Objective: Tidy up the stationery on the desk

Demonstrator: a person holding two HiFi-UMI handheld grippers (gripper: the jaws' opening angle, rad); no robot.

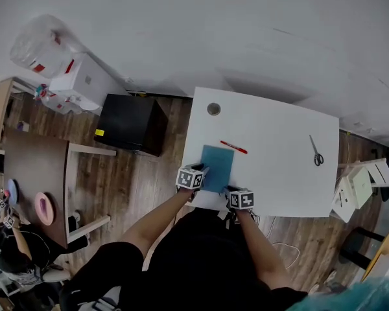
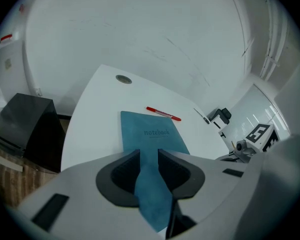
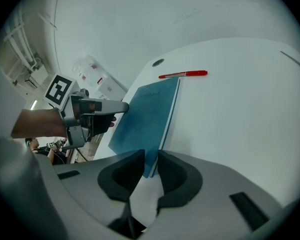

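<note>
A teal notebook lies near the front edge of the white desk, and both grippers hold its near end. In the left gripper view my left gripper is shut on the notebook at its near left part. In the right gripper view my right gripper is shut on the near right corner of the notebook. A red pen lies just beyond the notebook's far edge. Grey scissors rest far to the right on the desk.
A round cable hole sits at the desk's far left. On the floor to the left stands a black box, with a brown table beyond it. A white folding stool stands at the desk's right end.
</note>
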